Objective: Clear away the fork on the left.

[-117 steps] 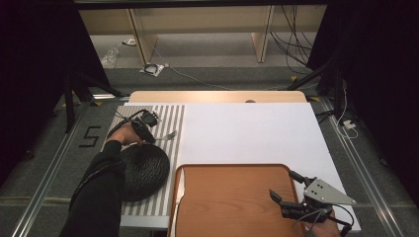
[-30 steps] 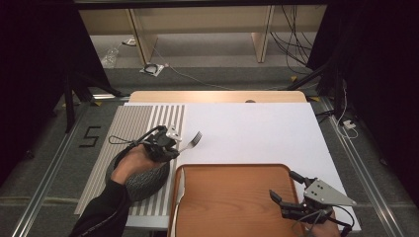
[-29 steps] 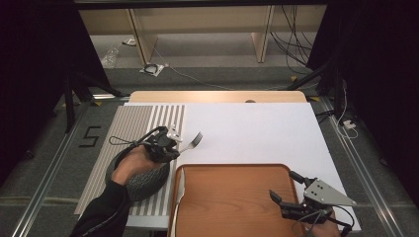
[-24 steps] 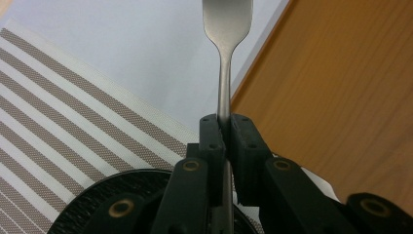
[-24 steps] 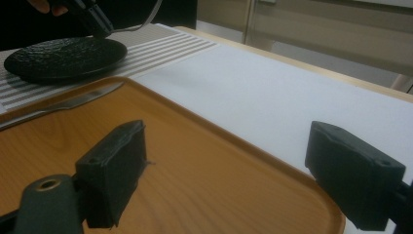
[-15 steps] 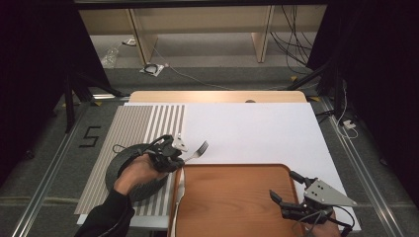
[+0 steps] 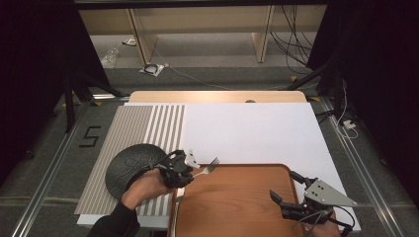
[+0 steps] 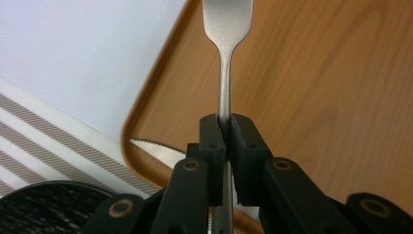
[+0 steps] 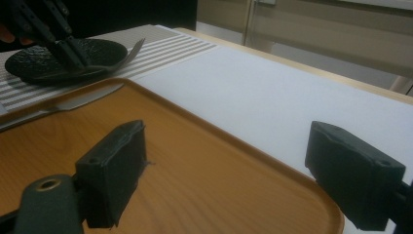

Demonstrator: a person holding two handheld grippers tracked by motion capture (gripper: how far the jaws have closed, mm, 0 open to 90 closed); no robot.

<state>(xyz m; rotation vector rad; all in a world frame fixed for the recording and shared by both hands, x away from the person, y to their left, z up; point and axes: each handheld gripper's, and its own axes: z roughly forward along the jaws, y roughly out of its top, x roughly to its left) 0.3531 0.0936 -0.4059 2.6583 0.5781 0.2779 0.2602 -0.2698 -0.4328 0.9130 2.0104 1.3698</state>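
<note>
The left tongs (image 8: 225,127) pinch the neck of a metal fork (image 8: 225,58), its head held over the upper-left corner of the wooden tray (image 7: 237,197), at about three o'clock from the black plate (image 7: 129,165) on the tabletop (image 7: 257,133). A knife (image 8: 153,151) lies on the tray's left edge. The right tongs (image 7: 285,193) hang wide apart and empty over the tray's lower-right corner, at about four o'clock from the fork.

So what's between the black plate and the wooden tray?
In the left gripper view, a serrated knife lies between the black plate and the wooden tray, its blade tip over the tray's rim.
</note>
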